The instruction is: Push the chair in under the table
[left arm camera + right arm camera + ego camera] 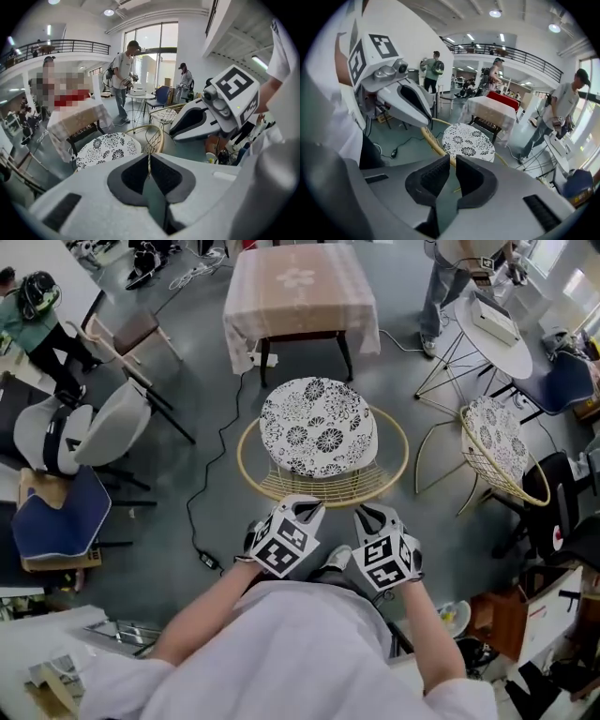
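A rattan chair with a black-and-white flowered cushion (319, 427) stands in front of me, its round rim (323, 493) nearest. It faces a small table under a pink cloth (300, 282) and is still outside it. My left gripper (303, 510) hovers just behind the rim, jaws shut and holding nothing; in its own view the tips (149, 157) meet over the chair back (154, 138). My right gripper (375, 514) is beside it at the rim, and its pads (453, 159) show a narrow gap with nothing between them. The cushion (468, 140) lies just beyond.
A second wire chair (502, 451) and a round white table (492, 329) stand to the right. Grey shell chairs (84, 432) and a blue seat (56, 517) are on the left. A black cable with a plug (208, 561) runs over the floor. A person (445, 282) stands behind.
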Motion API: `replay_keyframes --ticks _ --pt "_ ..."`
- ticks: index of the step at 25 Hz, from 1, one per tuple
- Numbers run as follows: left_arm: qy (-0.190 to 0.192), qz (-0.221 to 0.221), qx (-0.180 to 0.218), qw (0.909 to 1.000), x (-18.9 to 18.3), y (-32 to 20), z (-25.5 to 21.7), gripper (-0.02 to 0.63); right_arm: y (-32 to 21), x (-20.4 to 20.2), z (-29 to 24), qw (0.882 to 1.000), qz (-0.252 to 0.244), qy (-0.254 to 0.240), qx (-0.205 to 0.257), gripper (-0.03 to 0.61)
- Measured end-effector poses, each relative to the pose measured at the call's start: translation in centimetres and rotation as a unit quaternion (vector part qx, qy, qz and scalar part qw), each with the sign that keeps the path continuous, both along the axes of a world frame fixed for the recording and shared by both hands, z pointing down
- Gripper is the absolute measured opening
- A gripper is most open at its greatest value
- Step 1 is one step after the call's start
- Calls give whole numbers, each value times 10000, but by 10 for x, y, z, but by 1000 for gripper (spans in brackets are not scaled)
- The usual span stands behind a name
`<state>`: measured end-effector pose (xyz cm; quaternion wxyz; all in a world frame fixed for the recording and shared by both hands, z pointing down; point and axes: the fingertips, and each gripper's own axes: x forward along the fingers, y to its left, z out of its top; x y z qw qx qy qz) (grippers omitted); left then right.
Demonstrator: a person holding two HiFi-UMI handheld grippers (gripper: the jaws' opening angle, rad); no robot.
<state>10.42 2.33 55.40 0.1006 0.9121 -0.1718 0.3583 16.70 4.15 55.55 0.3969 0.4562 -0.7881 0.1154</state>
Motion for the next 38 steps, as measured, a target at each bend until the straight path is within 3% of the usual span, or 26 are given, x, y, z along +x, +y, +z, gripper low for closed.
replay_keyframes --ticks 7,11,13,15,20,25,29,35,38 --pt "-728 163 373 9965 -31 -10 16 28 -6 1 18 9887 -1231 858 10 6" --pt "-1198 649 484 9895 -38 -10 30 70 -5 2 26 9756 -1828 1211 -63 14" --pt "-1456 934 543 9834 -42 -9 36 101 -5 2 29 9672 -2133 1373 -114 53" --pt "-1704 1201 624 9760 -45 -12 41 119 -9 4 32 9576 -2410 1576 -120 91" --pt "-2405 1810 839 9499 -54 -11 64 132 -10 12 49 9276 -3099 2081 -140 94" --pt "-3000 2146 975 9244 -67 -19 87 132 -14 16 66 8979 -3649 2458 -142 94" --pt "-3505 2464 1237 8951 -76 -25 99 129 -18 16 75 8824 -3896 2638 -78 87" --pt "-3747 2613 1359 8791 -76 -30 102 81 -25 17 86 8650 -4084 2914 -69 55" --pt "-3797 2685 1434 8736 -74 -31 101 74 -27 18 86 8679 -4029 2899 -190 49"
